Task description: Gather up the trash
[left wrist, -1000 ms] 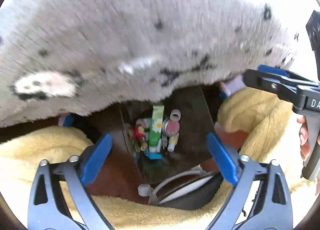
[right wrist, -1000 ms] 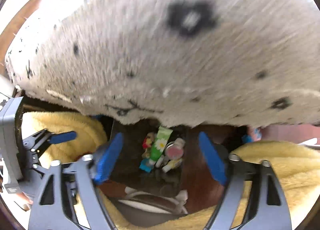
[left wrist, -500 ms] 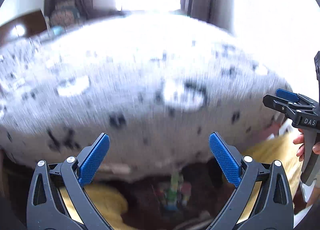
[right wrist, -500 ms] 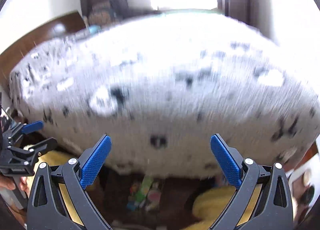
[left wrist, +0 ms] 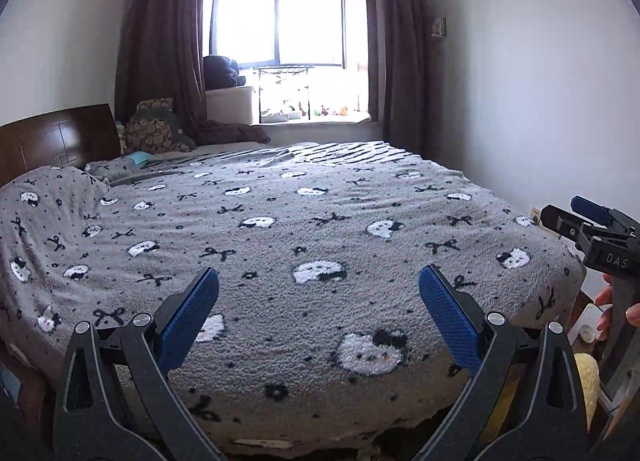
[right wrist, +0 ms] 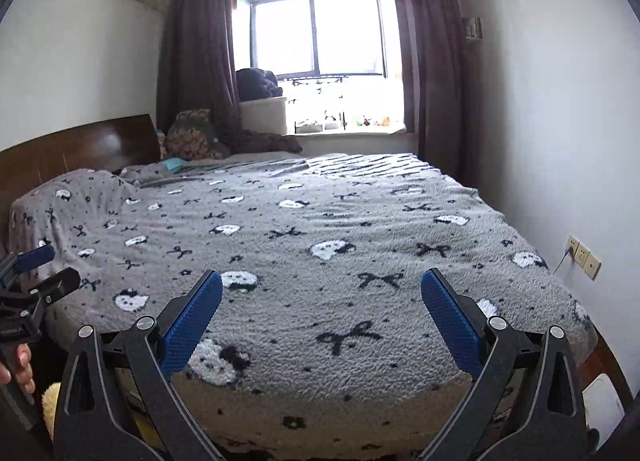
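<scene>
My left gripper (left wrist: 319,293) is open and empty, held level over the near edge of a bed with a grey cat-and-bow blanket (left wrist: 304,229). My right gripper (right wrist: 321,297) is also open and empty over the same blanket (right wrist: 320,221). Each gripper shows at the edge of the other's view: the right one (left wrist: 584,221) at the far right, the left one (right wrist: 32,273) at the far left. No trash item is in view; a small teal thing (left wrist: 140,158) lies near the pillows, too small to tell what it is.
A dark wooden headboard (left wrist: 48,141) stands at the left with a patterned cushion (left wrist: 154,129) beside it. A window (left wrist: 280,25) with dark curtains is at the back. Wall sockets (right wrist: 582,257) are on the right wall. A yellow fluffy cloth (left wrist: 586,373) peeks out low right.
Both grippers have tilted up from the floor by the bed, where small bottles and tubes lay, to look across the bed top. Those items are now out of view.
</scene>
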The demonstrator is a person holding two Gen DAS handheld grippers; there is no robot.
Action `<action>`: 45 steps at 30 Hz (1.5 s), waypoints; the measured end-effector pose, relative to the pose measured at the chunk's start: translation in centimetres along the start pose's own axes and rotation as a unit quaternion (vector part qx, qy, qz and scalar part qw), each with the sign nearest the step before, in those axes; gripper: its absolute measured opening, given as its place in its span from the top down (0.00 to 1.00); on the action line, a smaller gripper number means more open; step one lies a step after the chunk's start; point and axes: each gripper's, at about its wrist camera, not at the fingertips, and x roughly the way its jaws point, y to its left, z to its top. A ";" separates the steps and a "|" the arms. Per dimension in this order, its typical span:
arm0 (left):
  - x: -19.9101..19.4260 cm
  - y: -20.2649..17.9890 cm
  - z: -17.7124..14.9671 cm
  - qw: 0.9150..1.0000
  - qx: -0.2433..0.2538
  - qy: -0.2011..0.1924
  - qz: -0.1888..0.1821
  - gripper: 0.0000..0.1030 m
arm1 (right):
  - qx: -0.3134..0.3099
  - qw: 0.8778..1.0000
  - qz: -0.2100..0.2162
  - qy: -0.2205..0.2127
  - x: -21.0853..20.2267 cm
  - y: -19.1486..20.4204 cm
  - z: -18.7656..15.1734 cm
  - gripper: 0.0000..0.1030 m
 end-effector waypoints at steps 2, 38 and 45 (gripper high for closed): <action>-0.1 -0.1 0.5 1.000 0.001 -0.009 -0.003 0.08 | 0.002 1.000 0.001 -0.012 -0.5 0.1 0.7 0.03; 0.8 0.2 1.0 1.000 -0.003 -0.019 -0.006 0.08 | 0.008 1.000 0.003 -0.026 -0.4 1.0 1.5 0.03; 0.8 0.2 1.0 1.000 -0.003 -0.019 -0.005 0.08 | 0.007 1.000 0.004 -0.026 -0.5 1.2 1.5 0.03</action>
